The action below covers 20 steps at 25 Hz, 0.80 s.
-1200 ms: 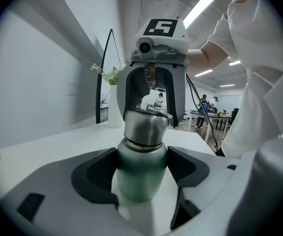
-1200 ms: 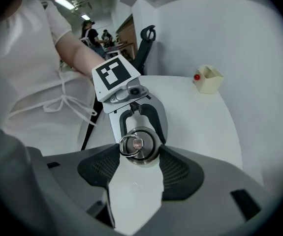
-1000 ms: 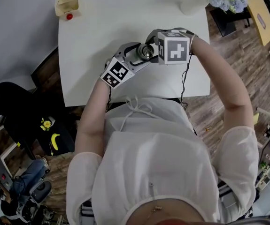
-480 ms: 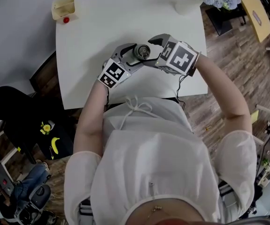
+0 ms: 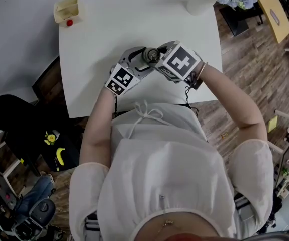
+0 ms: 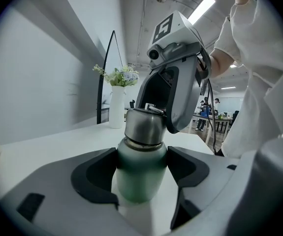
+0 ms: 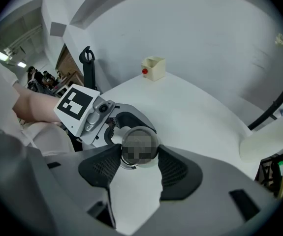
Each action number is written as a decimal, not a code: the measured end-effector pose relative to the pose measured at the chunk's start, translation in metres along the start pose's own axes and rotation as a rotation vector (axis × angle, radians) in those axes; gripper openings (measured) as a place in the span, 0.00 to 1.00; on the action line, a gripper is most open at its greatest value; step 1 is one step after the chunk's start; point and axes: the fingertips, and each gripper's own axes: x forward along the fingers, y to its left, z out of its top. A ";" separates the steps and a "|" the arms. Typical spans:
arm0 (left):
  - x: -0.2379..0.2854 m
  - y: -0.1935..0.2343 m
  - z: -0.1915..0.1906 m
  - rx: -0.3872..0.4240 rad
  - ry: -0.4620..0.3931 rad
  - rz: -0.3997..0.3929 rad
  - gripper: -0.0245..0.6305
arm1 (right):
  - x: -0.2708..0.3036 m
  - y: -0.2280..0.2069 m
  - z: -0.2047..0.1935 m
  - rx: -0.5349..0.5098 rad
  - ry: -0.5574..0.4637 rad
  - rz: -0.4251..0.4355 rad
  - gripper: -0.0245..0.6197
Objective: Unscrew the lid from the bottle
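Observation:
A small green metal bottle (image 6: 140,181) with a steel lid (image 6: 143,127) stands on the white table (image 5: 104,29). My left gripper (image 6: 141,173) is shut on the bottle's body, reaching in from the side. My right gripper (image 7: 140,157) comes down steeply from above, and its pads press on both sides of the lid (image 7: 139,146). Its jaws have just been closing with the lid between them. In the head view the right gripper's marker cube (image 5: 179,62) hides most of the lid (image 5: 151,57).
A cream box (image 5: 67,9) with a red piece stands at the table's far left corner. A white vase with flowers (image 5: 204,1) stands at the far right corner. A dark bag and chairs sit on the floor at the left.
My right gripper has rolled about the lid. Its jaws stood wider half a second ago and have come back in on the lid. The left gripper and bottle have kept still.

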 end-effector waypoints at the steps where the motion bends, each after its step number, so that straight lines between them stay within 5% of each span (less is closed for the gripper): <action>1: 0.000 0.000 -0.001 0.004 0.004 0.001 0.56 | 0.001 0.004 0.002 -0.011 -0.002 0.022 0.43; 6: 0.003 -0.002 -0.011 0.078 0.079 0.015 0.56 | 0.002 0.009 0.004 -0.123 0.020 0.094 0.43; 13: -0.002 0.002 -0.008 0.024 0.024 0.014 0.55 | 0.001 0.008 0.005 -0.352 0.055 0.153 0.43; 20: -0.002 0.001 -0.009 0.024 0.017 0.002 0.55 | 0.002 0.007 0.001 -0.689 0.217 0.194 0.42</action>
